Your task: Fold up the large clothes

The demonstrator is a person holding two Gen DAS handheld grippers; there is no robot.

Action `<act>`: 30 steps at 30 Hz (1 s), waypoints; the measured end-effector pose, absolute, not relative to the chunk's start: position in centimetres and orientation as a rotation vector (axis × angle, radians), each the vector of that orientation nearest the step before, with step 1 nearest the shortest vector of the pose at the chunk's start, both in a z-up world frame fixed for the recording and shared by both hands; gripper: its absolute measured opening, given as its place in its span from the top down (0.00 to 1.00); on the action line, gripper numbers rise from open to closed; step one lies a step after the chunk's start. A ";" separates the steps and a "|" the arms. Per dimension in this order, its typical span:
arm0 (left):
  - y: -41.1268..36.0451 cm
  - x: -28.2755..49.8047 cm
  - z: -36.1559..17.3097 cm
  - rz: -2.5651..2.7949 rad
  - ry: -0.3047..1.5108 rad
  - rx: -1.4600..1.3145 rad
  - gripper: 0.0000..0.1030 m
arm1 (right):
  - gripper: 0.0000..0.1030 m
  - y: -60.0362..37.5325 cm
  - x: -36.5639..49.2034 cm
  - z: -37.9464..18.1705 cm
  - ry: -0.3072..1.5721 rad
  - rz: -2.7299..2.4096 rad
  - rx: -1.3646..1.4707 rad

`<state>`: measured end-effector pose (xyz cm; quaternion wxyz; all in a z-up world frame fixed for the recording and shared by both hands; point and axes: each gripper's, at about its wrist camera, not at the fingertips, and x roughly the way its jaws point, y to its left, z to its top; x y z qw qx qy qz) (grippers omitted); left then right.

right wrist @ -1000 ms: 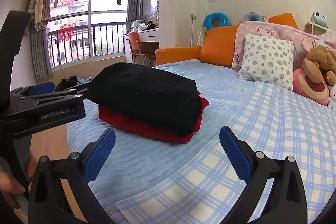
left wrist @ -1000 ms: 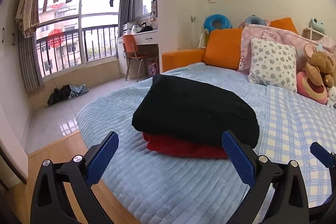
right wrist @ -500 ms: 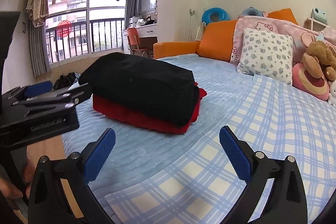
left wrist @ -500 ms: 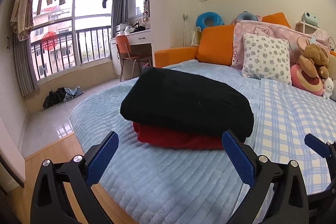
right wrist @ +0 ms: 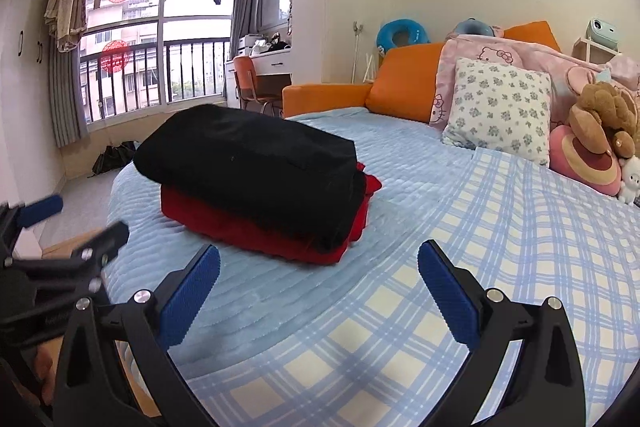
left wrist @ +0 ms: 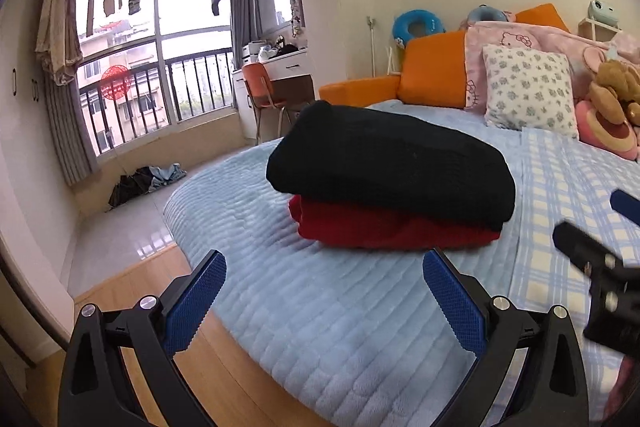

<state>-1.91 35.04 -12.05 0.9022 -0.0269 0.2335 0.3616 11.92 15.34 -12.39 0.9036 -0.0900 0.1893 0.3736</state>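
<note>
A folded black garment [left wrist: 392, 163] lies on top of a folded red garment [left wrist: 384, 227] on the light blue bed cover [left wrist: 340, 307]. The stack also shows in the right wrist view, black [right wrist: 248, 163] on red [right wrist: 240, 227]. My left gripper [left wrist: 324, 291] is open and empty, held back from the stack above the bed's near edge. My right gripper [right wrist: 320, 283] is open and empty, short of the stack, over the bed. Each gripper shows at the other view's side edge.
A blue checked sheet [right wrist: 480, 267] covers the bed's right part. A flowered pillow [right wrist: 500, 111], plush toys [right wrist: 600, 131] and orange cushions [right wrist: 404, 83] line the head end. A wooden floor [left wrist: 168, 291] lies below the bed edge. A chair [left wrist: 260, 95] and desk stand by the window.
Both grippers have drawn back from the stack, which sits farther away now. Both stay open and empty. The garments have not moved.
</note>
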 end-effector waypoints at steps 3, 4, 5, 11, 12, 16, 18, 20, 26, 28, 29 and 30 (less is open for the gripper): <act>34.6 -2.4 -12.2 0.741 0.487 -0.050 0.03 | 0.05 15.4 12.3 -12.2 0.390 0.773 -0.179; 34.5 -2.5 -12.1 0.736 0.489 -0.051 0.03 | 0.05 15.4 12.4 -12.1 0.388 0.772 -0.181; 34.4 -2.7 -12.1 0.733 0.488 -0.053 0.03 | 0.05 15.5 12.4 -12.0 0.384 0.773 -0.184; 33.9 -2.7 -11.6 0.723 0.479 -0.034 0.03 | 0.05 15.9 12.9 -11.3 0.373 0.780 -0.189; 33.9 -2.7 -11.6 0.723 0.479 -0.032 0.03 | 0.05 15.9 12.9 -11.2 0.367 0.780 -0.192; 33.9 -2.5 -11.5 0.717 0.471 -0.050 0.03 | 0.05 15.8 12.9 -11.2 0.365 0.779 -0.191; 34.0 -2.4 -11.4 0.711 0.469 -0.058 0.03 | 0.05 15.8 13.0 -11.2 0.363 0.774 -0.198; 34.1 -2.3 -11.4 0.702 0.470 -0.067 0.03 | 0.05 15.6 13.0 -11.3 0.361 0.769 -0.197; 33.7 -1.4 -10.9 0.678 0.458 -0.067 0.03 | 0.05 15.3 13.0 -11.4 0.358 0.751 -0.197; 33.3 -1.1 -10.7 0.679 0.450 -0.054 0.03 | 0.05 15.2 13.0 -11.5 0.358 0.749 -0.199; 33.2 -1.1 -10.7 0.680 0.447 -0.049 0.03 | 0.05 15.1 13.0 -11.5 0.358 0.747 -0.197; 33.2 -1.0 -10.6 0.677 0.447 -0.048 0.03 | 0.05 15.0 13.1 -11.5 0.358 0.747 -0.190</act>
